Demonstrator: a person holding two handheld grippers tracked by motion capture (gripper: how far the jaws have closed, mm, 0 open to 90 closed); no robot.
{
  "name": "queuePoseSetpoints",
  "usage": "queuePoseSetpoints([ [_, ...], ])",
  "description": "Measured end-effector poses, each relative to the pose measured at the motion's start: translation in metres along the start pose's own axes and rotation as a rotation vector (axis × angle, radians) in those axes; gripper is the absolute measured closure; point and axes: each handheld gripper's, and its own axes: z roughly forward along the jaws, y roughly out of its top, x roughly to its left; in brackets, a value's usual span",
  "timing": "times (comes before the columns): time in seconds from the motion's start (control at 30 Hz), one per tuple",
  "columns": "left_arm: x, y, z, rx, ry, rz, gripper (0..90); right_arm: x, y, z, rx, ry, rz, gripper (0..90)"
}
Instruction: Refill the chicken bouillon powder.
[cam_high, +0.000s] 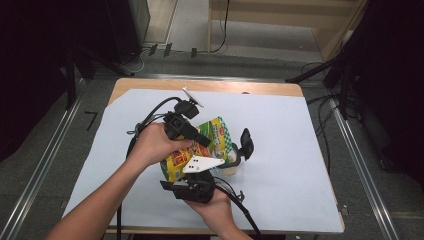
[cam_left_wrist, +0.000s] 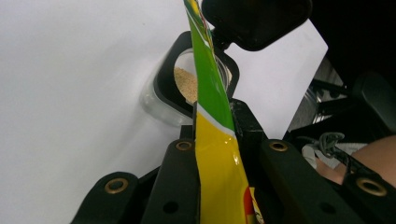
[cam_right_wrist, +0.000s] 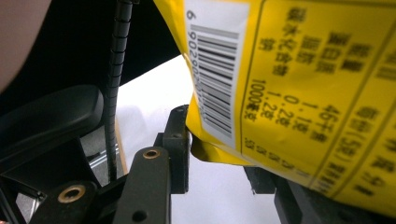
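yellow and green snack bag held tilted over a clear cup of crumbs, left claw pinched on the bag's green edge, right claw gripping its bottom corner, white-covered worktop beneath the bag

We count one yellow-and-green snack bag, one clear jar at its four o'clock, one black lid, two grippers, and one white sheet.

Packet above jar, on table
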Motion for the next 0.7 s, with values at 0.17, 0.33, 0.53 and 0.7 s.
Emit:
queuePoseSetpoints([
  [0.17,-0.003,0.005,0.001,0.038,0.014,0.015,83.7,-0.001,0.001,-0.001,-0.006,0.004,0.005,67.1],
  [0.33,0.000,0.009,0.002,0.065,0.009,-0.005,84.0,-0.003,0.002,-0.002,-0.012,0.021,0.009,67.0],
  [0.53,-0.001,0.013,0.002,0.078,0.017,-0.017,84.9,-0.004,0.004,-0.003,-0.017,0.029,0.017,66.8],
  [0.7,-0.005,0.021,0.001,0.089,0.046,-0.021,85.1,-0.008,0.008,-0.005,-0.032,0.045,0.037,66.6],
])
